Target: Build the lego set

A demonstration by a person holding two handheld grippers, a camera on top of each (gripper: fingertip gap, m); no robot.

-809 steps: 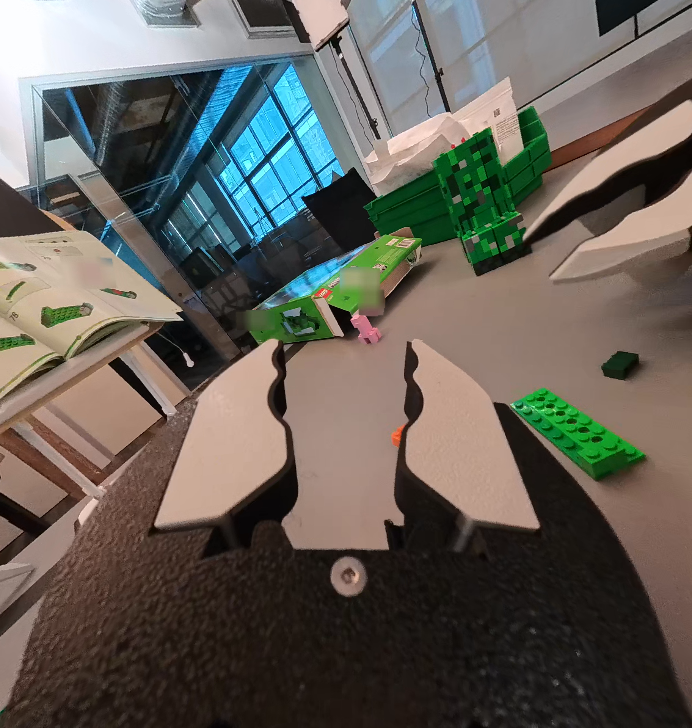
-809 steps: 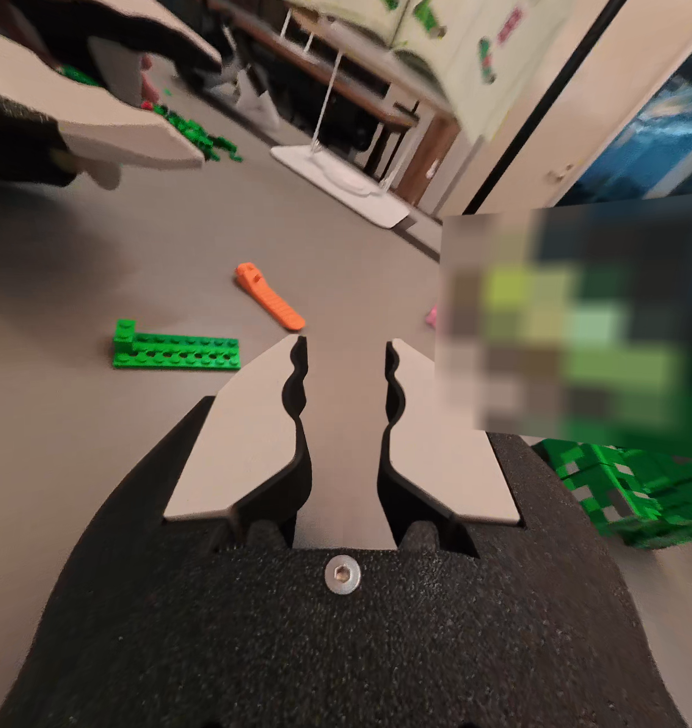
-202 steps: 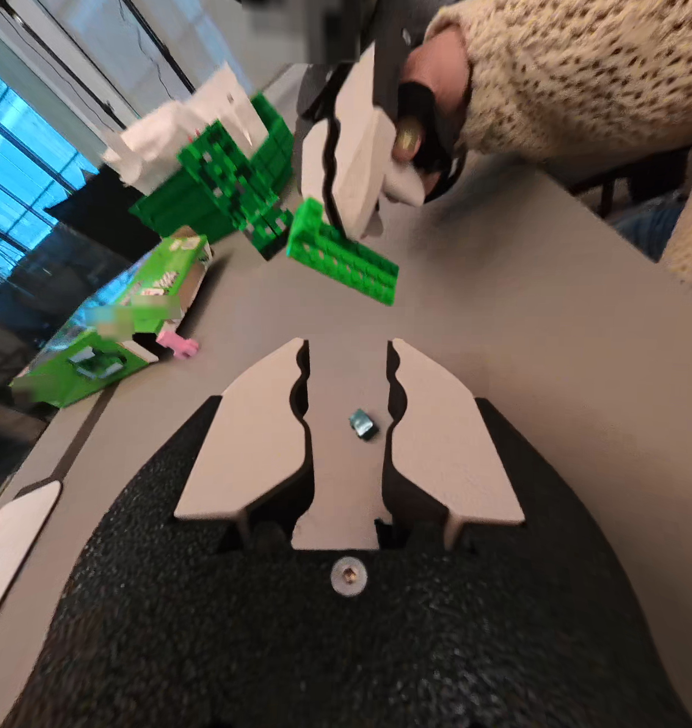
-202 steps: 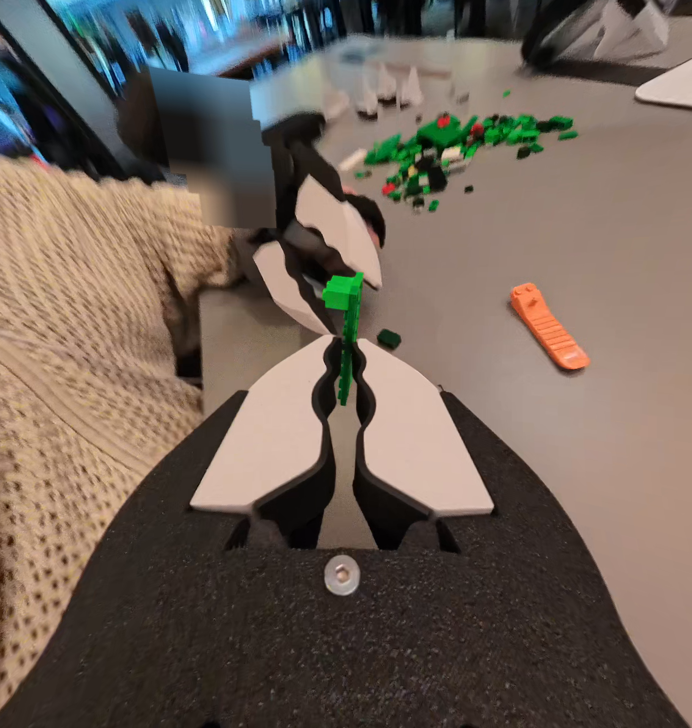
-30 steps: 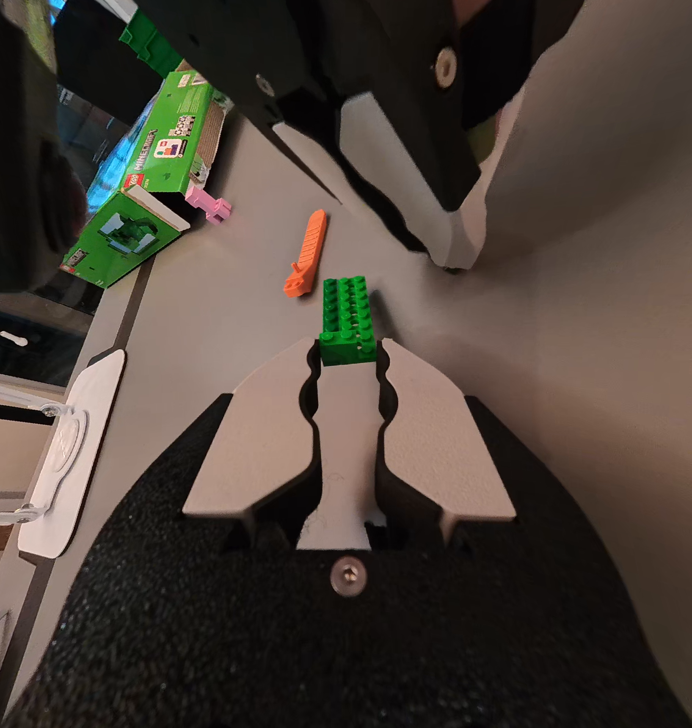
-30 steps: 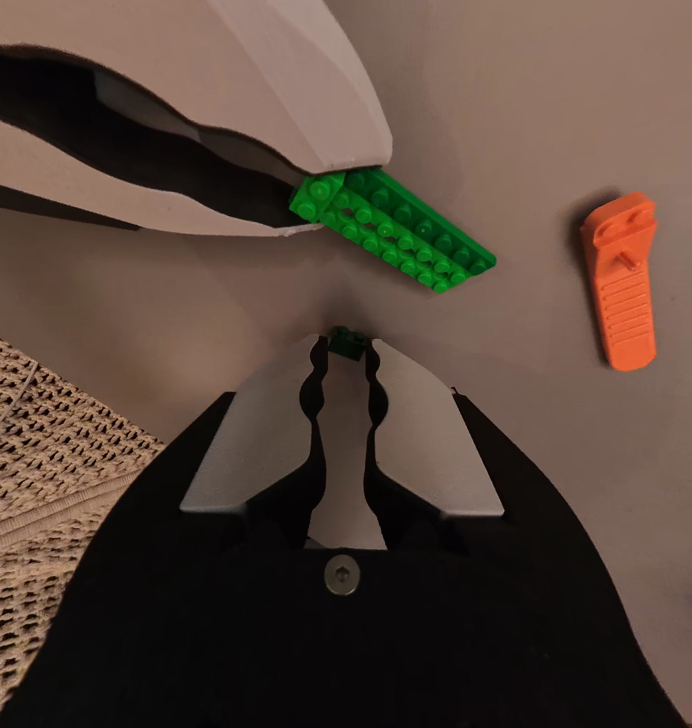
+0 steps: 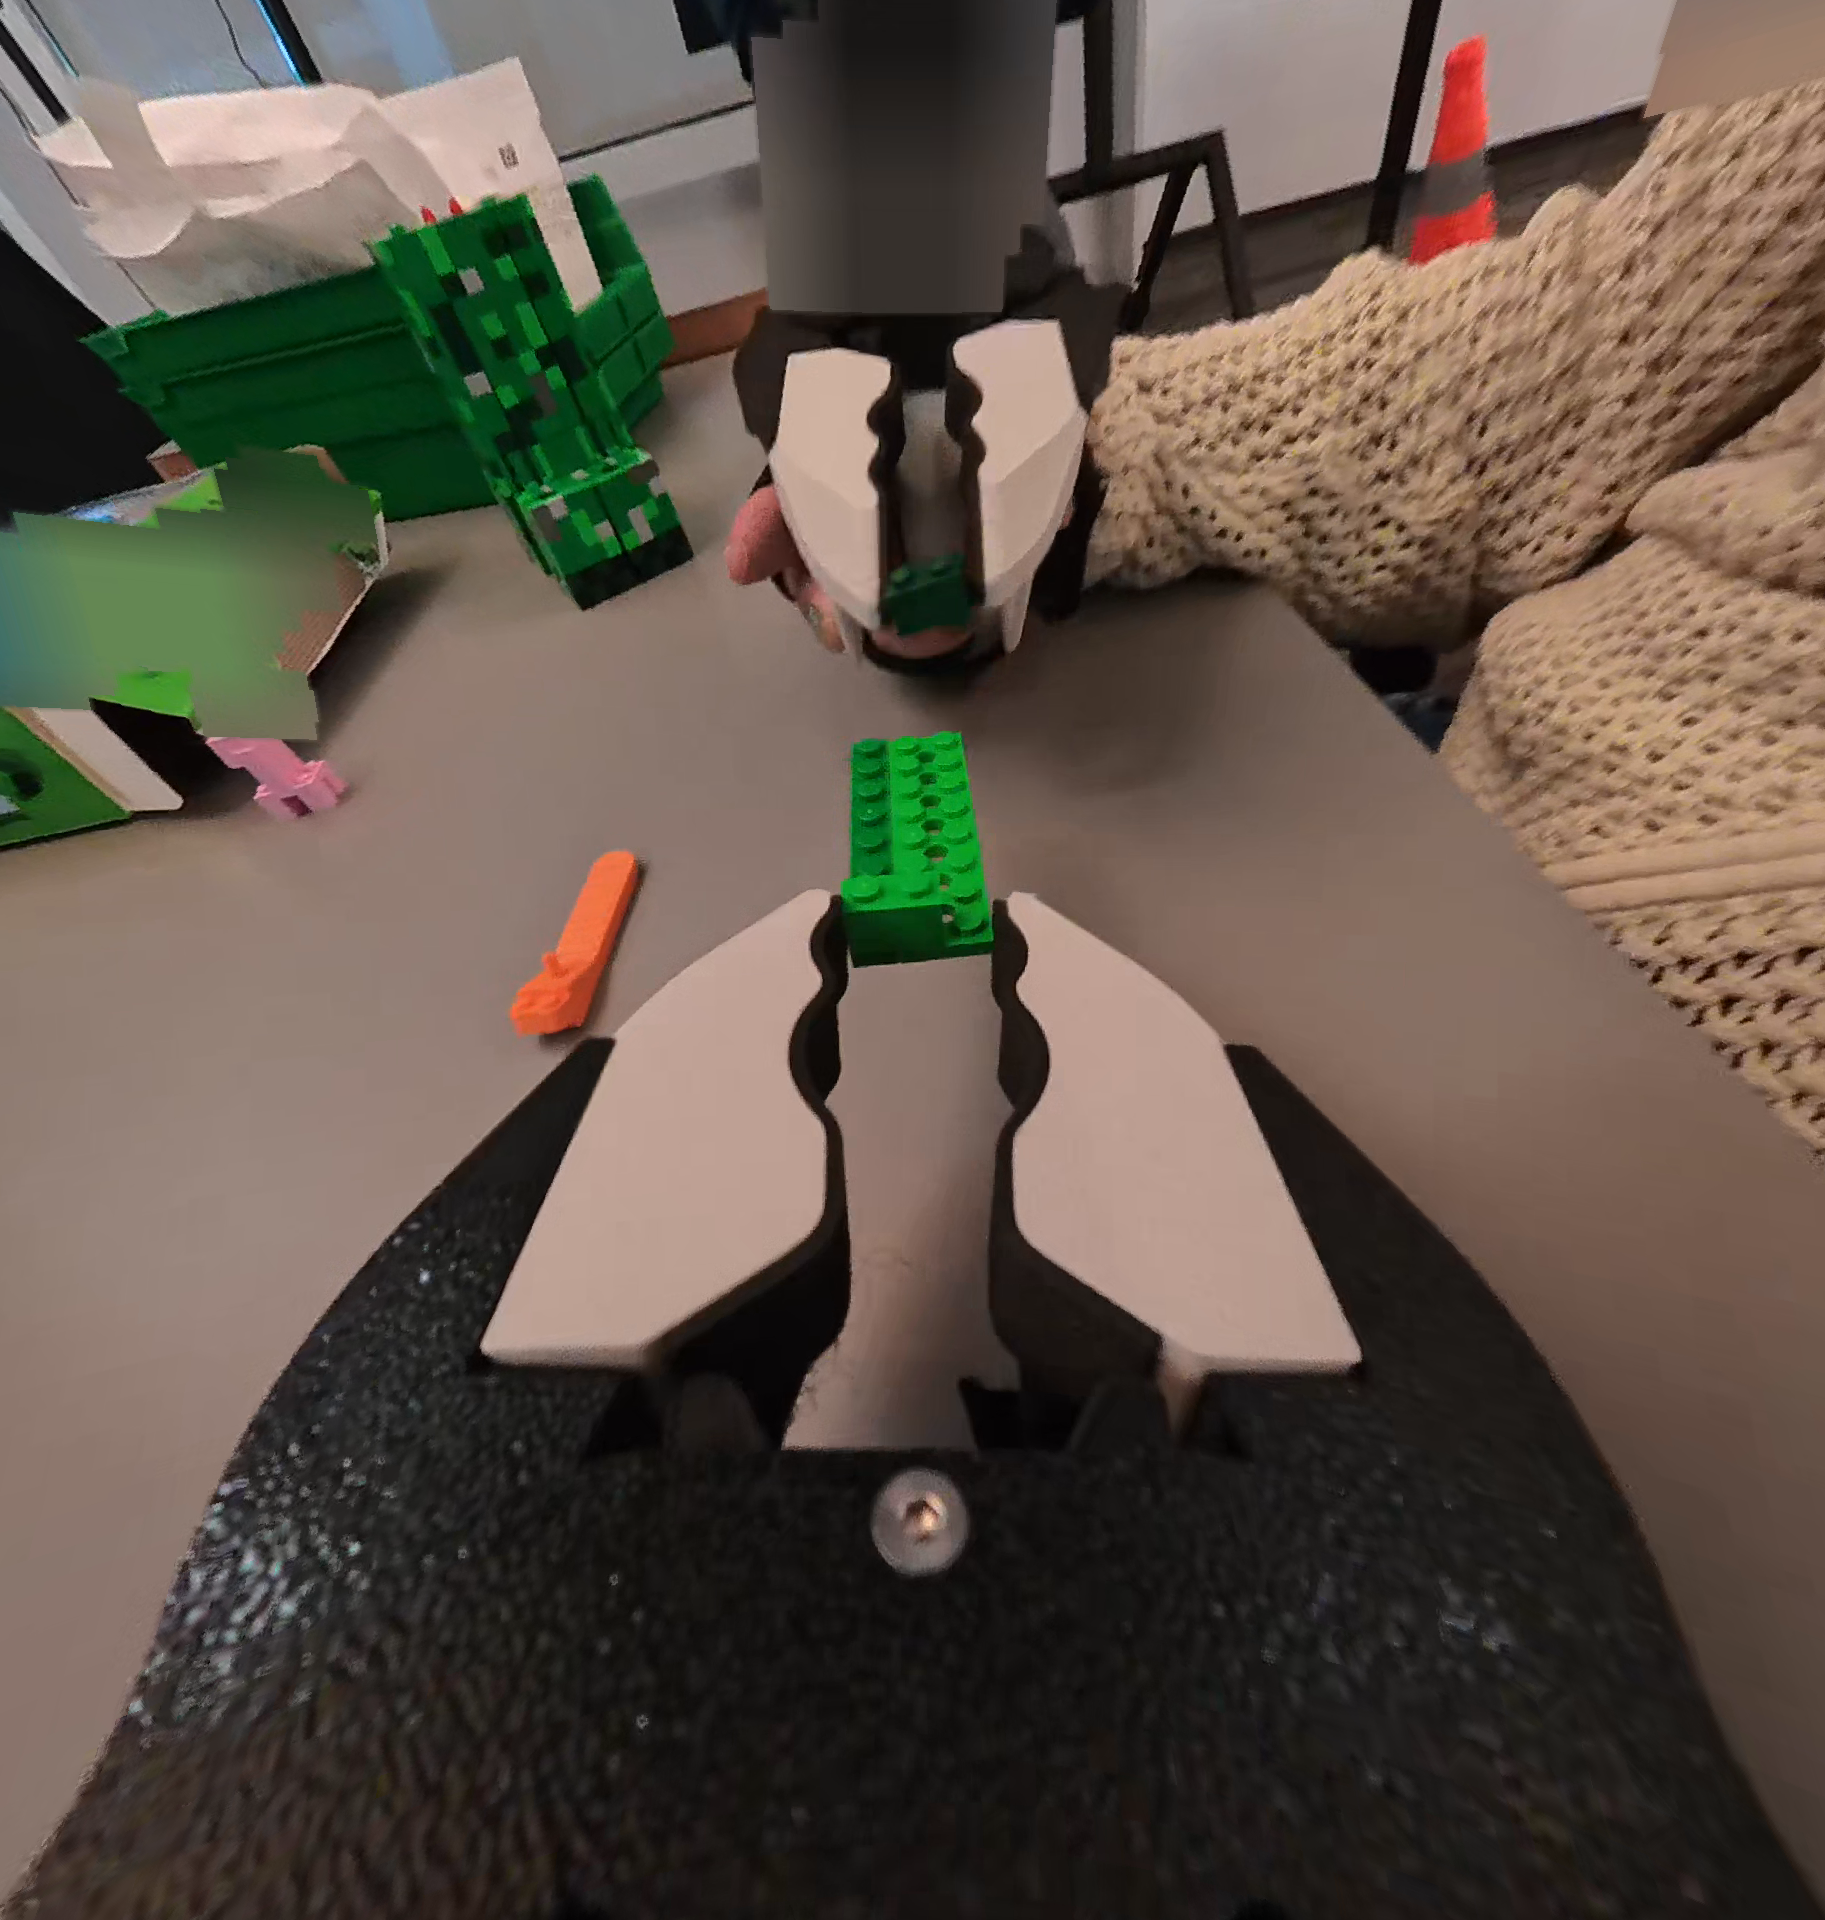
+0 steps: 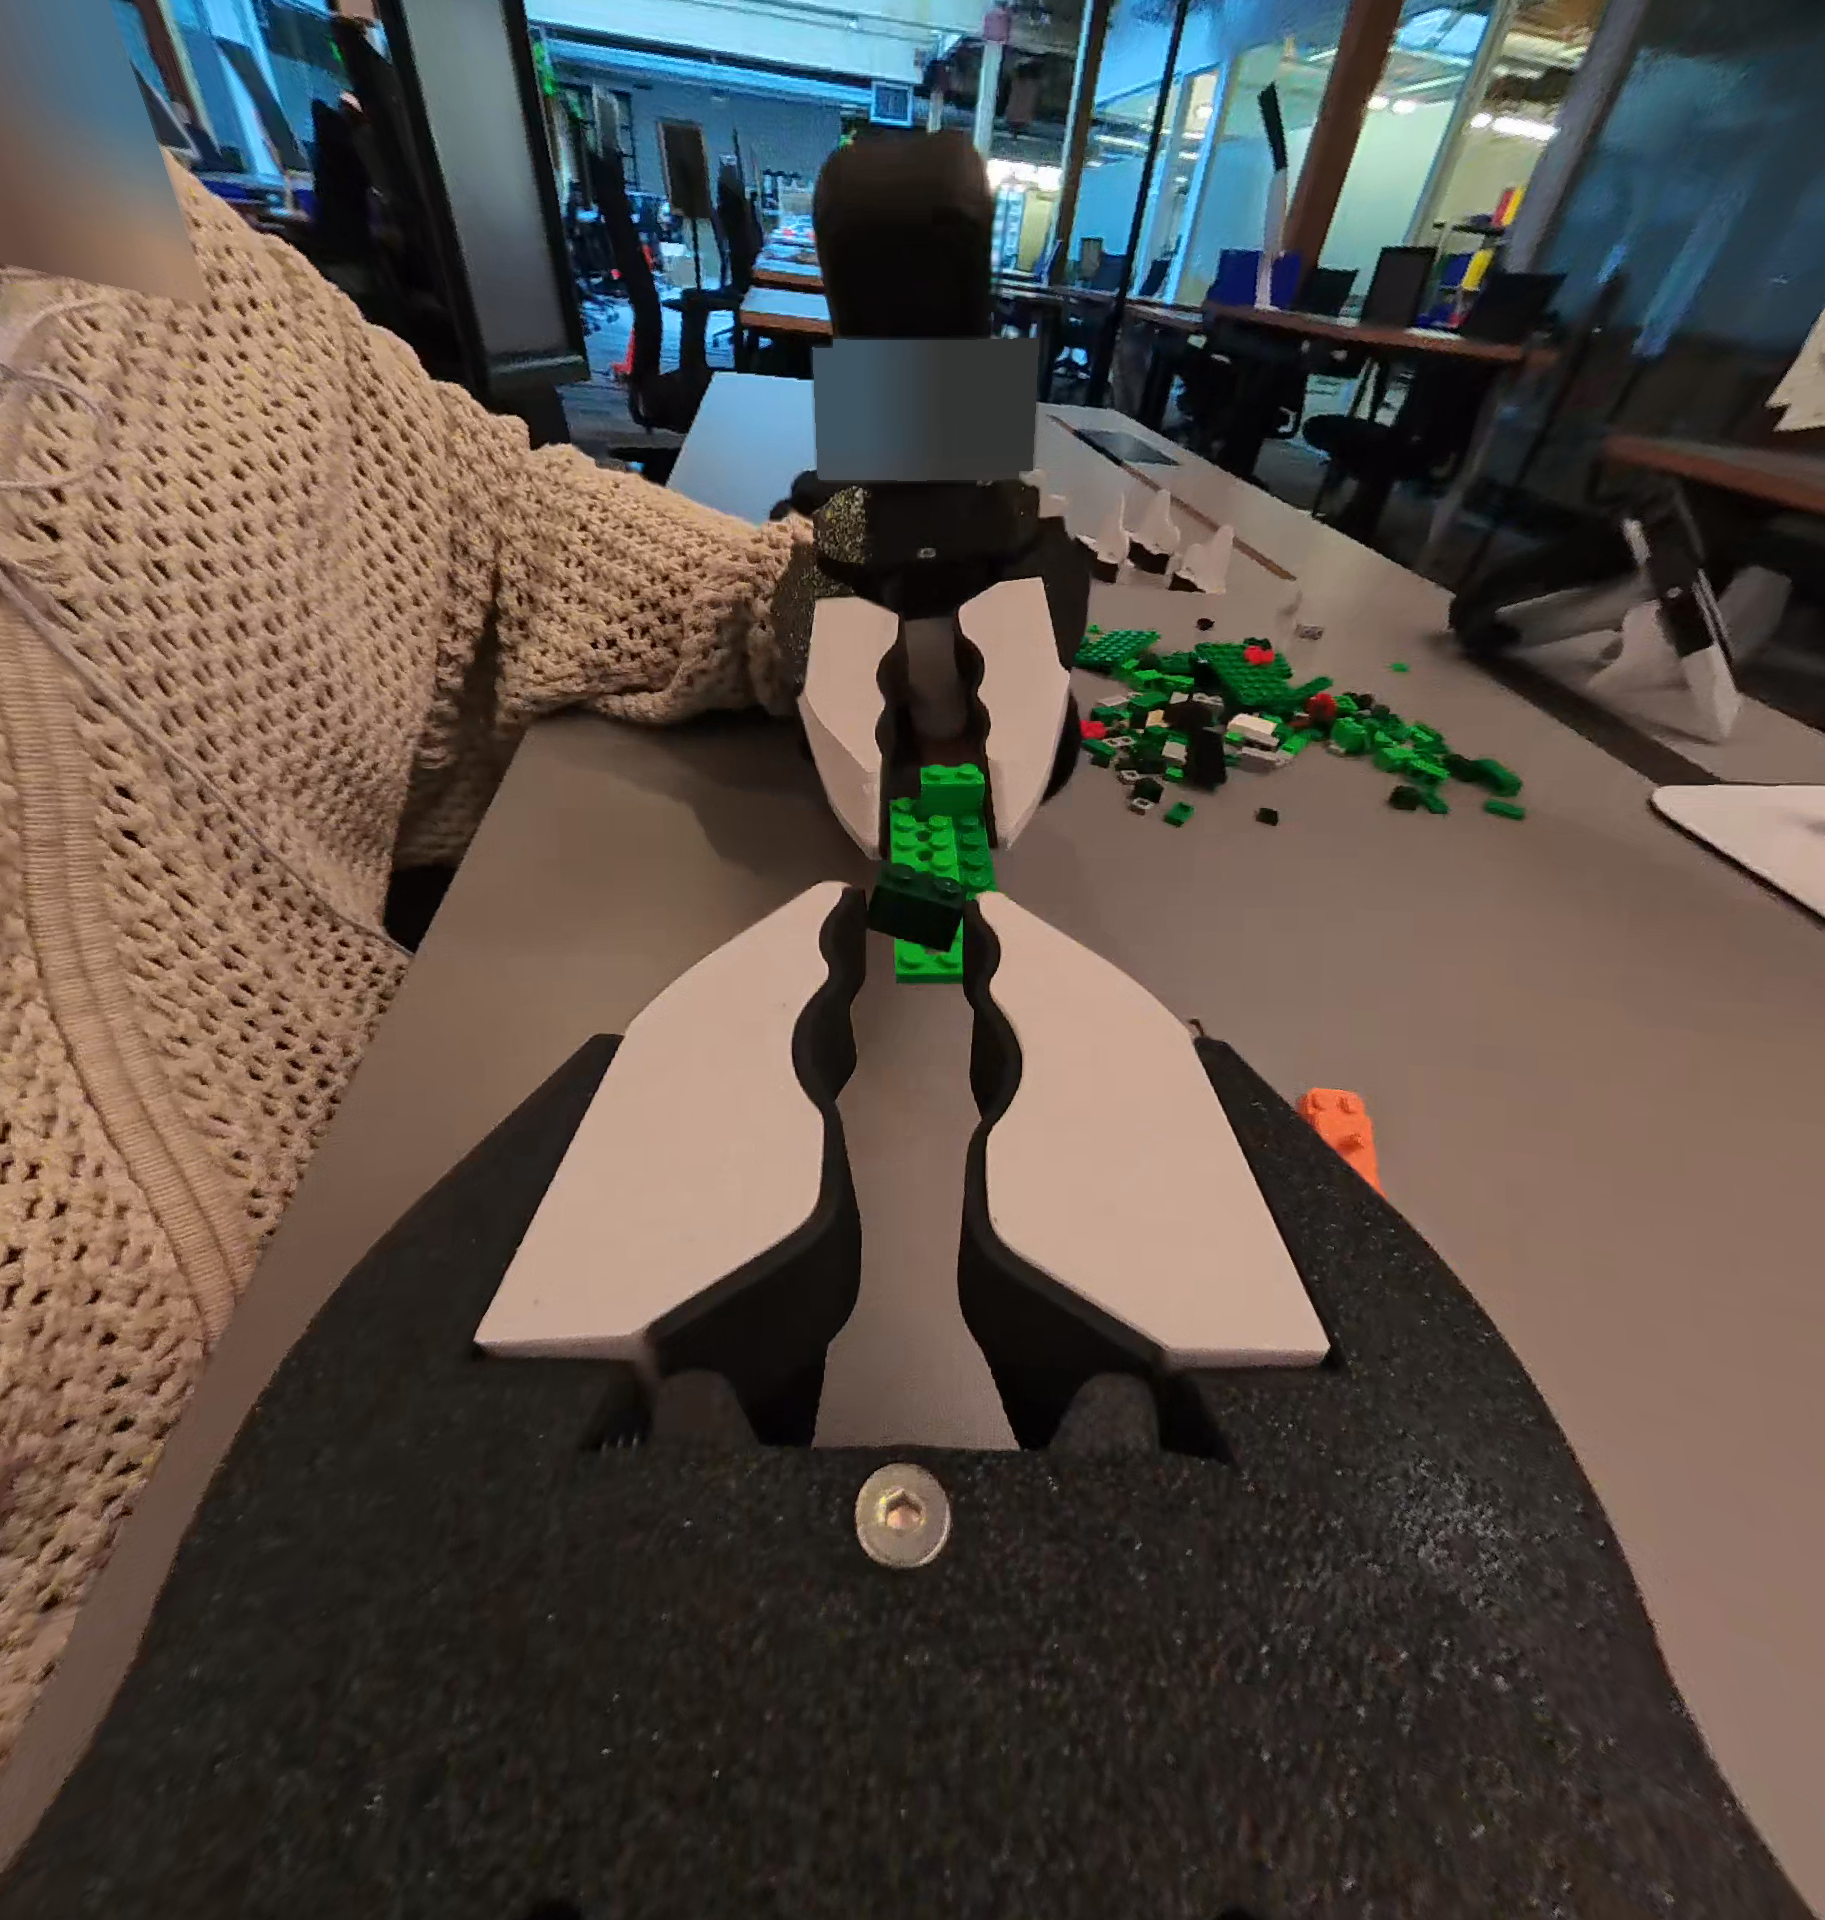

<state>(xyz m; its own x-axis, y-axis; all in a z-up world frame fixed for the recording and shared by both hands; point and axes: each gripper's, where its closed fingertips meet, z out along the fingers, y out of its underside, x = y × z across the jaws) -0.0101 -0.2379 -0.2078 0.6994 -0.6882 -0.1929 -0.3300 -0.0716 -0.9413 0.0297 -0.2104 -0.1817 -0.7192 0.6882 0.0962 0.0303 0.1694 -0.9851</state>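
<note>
gripping the near end of the bright green lego plate (image 7: 918,847), left gripper (image 7: 918,920) with fingertips pressed against both sides of the raised brick at that end. plate lying flat on the grey table (image 7: 1251,831), stretching straight away from the jaws toward the right gripper (image 7: 927,603). facing head-on, that one, tips pointing down at the tabletop just beyond the far end of the plate, pinching a small dark green brick (image 7: 927,594) right at its tips. not touching the plate in this view, a strip of bare table between.

switching to the right wrist view: dark green brick (image 8: 913,906) clamped between the right gripper's (image 8: 916,914) fingertips, tilted a little, sitting over the plate's (image 8: 934,862) nearer half. contact with the studs below, cannot tell. beyond, left gripper (image 8: 937,805) closed around the plate's stepped far end.

off to the side, orange brick separator (image 7: 579,942) lying loose on the table, well clear of both sets of jaws. small pink figure (image 7: 290,781) further off beside a green box (image 7: 46,790), finished green blocky model (image 7: 544,405) standing behind, in front of stacked green bins (image 7: 295,395). scattered pile of loose bricks (image 8: 1292,727) behind the left gripper in the right wrist view. cream knitted sleeve (image 7: 1407,416) running along the table edge.
</note>
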